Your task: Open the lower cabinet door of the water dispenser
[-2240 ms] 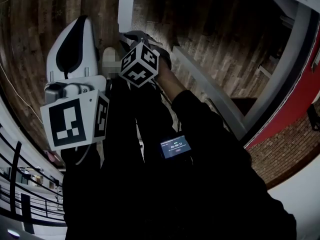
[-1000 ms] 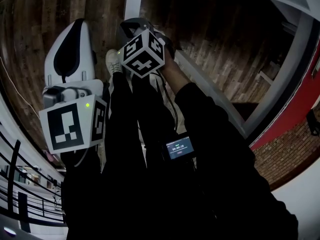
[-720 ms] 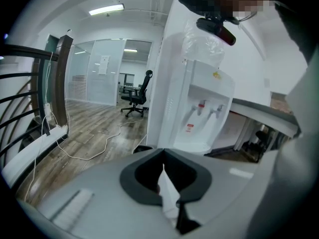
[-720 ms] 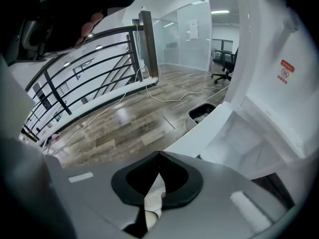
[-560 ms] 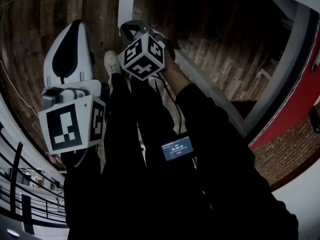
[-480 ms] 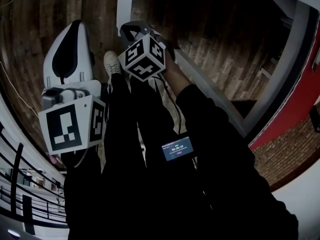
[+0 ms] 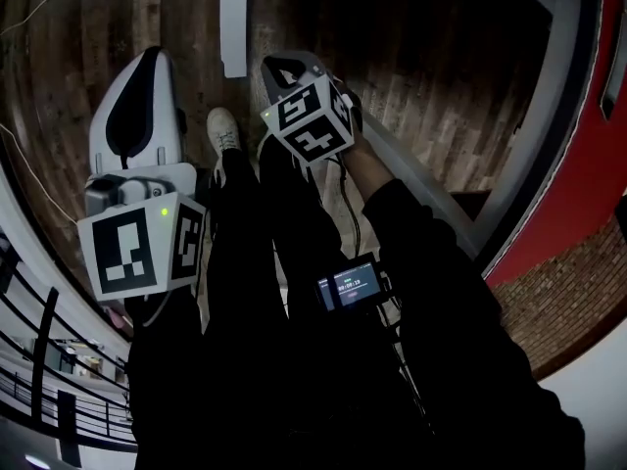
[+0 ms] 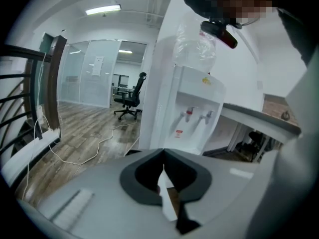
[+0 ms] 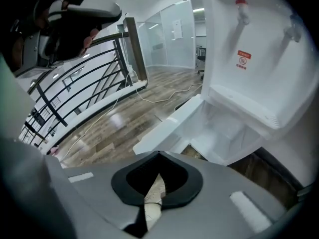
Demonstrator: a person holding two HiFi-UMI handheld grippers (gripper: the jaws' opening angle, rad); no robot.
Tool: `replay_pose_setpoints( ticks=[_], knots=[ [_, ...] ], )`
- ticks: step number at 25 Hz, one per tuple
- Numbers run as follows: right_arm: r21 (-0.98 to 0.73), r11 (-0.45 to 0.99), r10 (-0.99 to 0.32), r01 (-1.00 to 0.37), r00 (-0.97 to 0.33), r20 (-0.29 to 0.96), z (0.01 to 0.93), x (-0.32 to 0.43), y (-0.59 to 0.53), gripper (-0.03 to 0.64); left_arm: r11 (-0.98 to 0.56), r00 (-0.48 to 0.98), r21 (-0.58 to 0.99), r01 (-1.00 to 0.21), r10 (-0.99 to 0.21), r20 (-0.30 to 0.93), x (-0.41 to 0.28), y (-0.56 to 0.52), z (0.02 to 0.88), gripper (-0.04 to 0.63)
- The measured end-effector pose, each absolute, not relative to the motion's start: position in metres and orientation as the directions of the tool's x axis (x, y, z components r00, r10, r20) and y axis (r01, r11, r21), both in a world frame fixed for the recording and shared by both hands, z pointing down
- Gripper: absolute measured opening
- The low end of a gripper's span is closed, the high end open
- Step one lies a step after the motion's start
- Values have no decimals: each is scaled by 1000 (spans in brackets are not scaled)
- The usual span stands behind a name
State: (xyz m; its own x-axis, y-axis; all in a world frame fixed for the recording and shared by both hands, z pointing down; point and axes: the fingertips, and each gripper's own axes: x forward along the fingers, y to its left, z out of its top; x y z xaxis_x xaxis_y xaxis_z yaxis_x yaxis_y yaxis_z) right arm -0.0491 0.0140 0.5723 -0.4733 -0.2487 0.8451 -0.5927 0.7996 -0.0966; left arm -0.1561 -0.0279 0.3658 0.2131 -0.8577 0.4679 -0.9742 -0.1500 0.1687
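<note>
Head view: door [image 7: 233, 23] seemingly past gripper [image 7: 281, 69]

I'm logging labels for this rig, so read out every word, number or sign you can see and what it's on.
Small screen on the person's front: timer-like digits, too small to read.
Red-and-white sticker on the water dispenser: a round sign; words too blurred.
Sheet on the glass wall: unreadable.
Nothing else bears text.

Wood-plank floor [image 8: 75, 133]; glass partition [image 8: 94, 76]; office chair [image 8: 130, 97]; dark railing [image 9: 135, 54].
</note>
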Motion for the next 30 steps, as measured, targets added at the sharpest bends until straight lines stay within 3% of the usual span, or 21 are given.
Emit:
replay_pose_setpoints(
  ticks=[5,14,22,30],
  knots=[
    [-179,755,-257,-631,-536,804,537,-28,14,0,-247,268,107,-963,-848,457,-140,-38,346,8],
    [-111,660,-444,-743,-505,740,474,22,3,-1,-270,302,134,-953,-864,403,-121,-34,298,8],
    [-231,582,-440,-780,-541,717,418,29,23,-2,-323,335,102,-941,-846,415,-113,-12,256,8],
    [-228,537,-490,-812,-521,699,355,43,43,-2,-330,347,115,-937,-840,418,-120,-2,211,8]
  ],
)
